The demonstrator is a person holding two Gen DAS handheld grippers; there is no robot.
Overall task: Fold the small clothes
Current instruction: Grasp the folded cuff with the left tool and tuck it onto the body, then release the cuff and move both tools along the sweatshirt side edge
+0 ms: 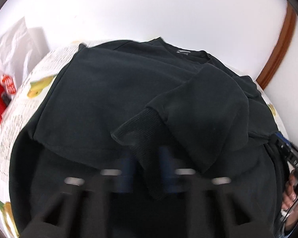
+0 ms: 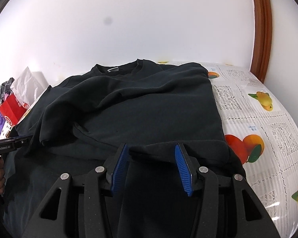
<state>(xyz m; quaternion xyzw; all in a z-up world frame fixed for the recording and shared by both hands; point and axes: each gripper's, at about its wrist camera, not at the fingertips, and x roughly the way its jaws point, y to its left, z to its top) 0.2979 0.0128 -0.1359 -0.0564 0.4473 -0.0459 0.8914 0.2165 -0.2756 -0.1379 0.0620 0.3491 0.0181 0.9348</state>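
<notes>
1. White wall (image 2: 149, 19) behind, brown door frame (image 2: 262, 29) at right; table under a fruit-printed cloth (image 2: 268, 119).
2. Black sweatshirt (image 2: 139, 107) spread flat on that cloth, collar toward the wall, one sleeve (image 1: 198, 109) folded across the body.
3. Left gripper (image 1: 147, 170): blurred, blue pads drawn together on the ribbed cuff (image 1: 141, 130).
4. Right gripper (image 2: 152, 154): parted, blue pads (image 2: 119, 168) standing either side of the hem edge, not pressing it.
5. Red bag (image 2: 12, 109) and clutter at far left.
</notes>
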